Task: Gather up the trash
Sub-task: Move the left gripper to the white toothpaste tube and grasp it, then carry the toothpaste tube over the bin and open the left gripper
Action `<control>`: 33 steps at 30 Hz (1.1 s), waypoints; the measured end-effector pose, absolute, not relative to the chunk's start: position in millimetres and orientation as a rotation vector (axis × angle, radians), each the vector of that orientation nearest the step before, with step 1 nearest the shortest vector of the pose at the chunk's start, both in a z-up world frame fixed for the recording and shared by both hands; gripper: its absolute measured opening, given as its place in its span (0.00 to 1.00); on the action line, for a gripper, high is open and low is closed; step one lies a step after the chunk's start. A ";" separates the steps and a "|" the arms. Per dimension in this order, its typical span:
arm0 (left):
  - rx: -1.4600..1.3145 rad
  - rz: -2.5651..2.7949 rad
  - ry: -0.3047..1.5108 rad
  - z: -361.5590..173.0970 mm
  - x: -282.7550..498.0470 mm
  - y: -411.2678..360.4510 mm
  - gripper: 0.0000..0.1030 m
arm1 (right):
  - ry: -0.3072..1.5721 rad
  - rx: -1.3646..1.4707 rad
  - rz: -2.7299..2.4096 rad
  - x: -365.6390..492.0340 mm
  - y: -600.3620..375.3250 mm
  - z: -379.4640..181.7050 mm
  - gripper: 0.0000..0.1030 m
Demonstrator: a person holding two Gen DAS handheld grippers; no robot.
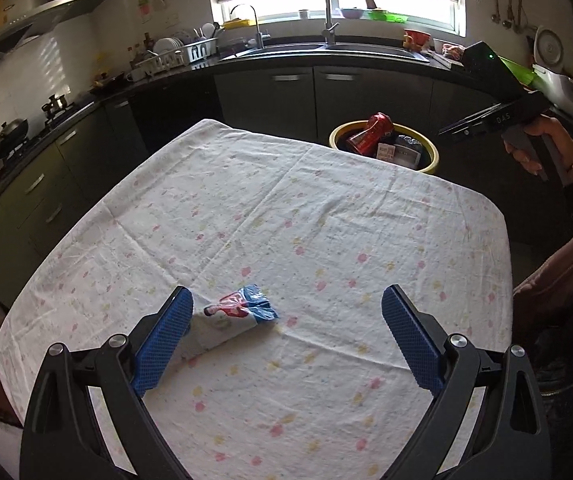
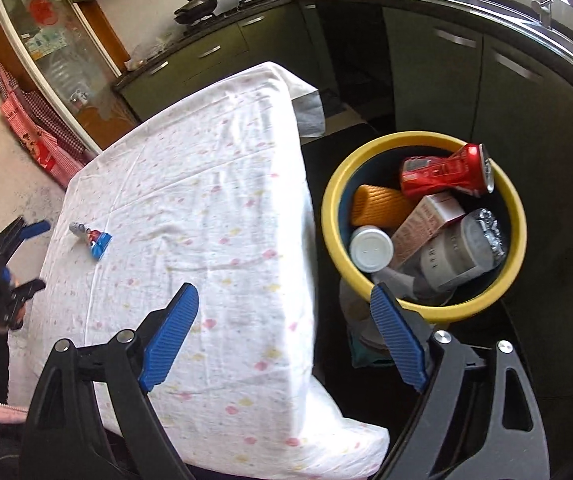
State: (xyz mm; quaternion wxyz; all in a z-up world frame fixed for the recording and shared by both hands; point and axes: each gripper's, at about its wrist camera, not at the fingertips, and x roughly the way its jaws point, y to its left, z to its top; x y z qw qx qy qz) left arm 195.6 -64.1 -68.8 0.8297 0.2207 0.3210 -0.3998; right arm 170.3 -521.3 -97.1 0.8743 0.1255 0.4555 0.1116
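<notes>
Wrapper [image 1: 235,317] lies on the tablecloth [image 1: 326,216], between the left claw's [image 1: 286,312] wide-spread fingers, just beside the left pad [image 1: 164,340]; contact is unclear. The right claw [image 2: 284,314] gapes wide and empty beside the yellow bin [image 2: 332,204], whose deeper contents are hidden.

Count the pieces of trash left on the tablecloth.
1: a crumpled blue and red wrapper on the tablecloth, just beside the left gripper. Everything else seen is already in the yellow bin; nothing seems hidden.
</notes>
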 end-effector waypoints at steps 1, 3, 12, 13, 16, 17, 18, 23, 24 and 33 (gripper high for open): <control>0.481 -0.863 0.687 -69.7 202.8 -63.9 0.91 | 0.953 0.266 0.237 170.9 -519.1 -98.2 0.81; 0.526 -0.879 0.699 -74.1 216.5 -64.2 0.91 | 0.958 0.274 0.238 173.0 -514.7 -101.1 0.81; 0.688 -0.945 0.817 -107.3 267.2 -68.9 0.82 | 0.999 0.317 0.226 183.8 -506.9 -115.8 0.81; 0.692 -0.949 0.825 -109.8 269.0 -68.7 0.82 | 1.003 0.318 0.223 184.7 -506.4 -116.3 0.81; 0.708 -0.954 0.856 -120.2 275.6 -68.2 0.80 | 1.013 0.318 0.221 187.2 -505.5 -117.0 0.81; 0.711 -0.953 0.865 -122.4 276.5 -67.9 0.79 | 1.014 0.318 0.220 187.5 -505.0 -116.6 0.81; 0.715 -0.952 0.875 -125.3 276.9 -66.7 0.78 | 1.014 0.317 0.220 187.8 -504.6 -116.5 0.81; 0.688 -0.942 0.909 -126.7 272.8 -62.1 0.68 | 1.014 0.318 0.243 187.0 -499.7 -115.8 0.81; 0.686 -0.932 0.912 -126.4 269.2 -61.4 0.66 | 1.013 0.319 0.249 186.8 -498.9 -116.2 0.81; 0.557 -0.801 0.999 -123.9 248.9 -66.8 0.31 | 0.999 0.341 0.286 178.4 -499.7 -118.8 0.81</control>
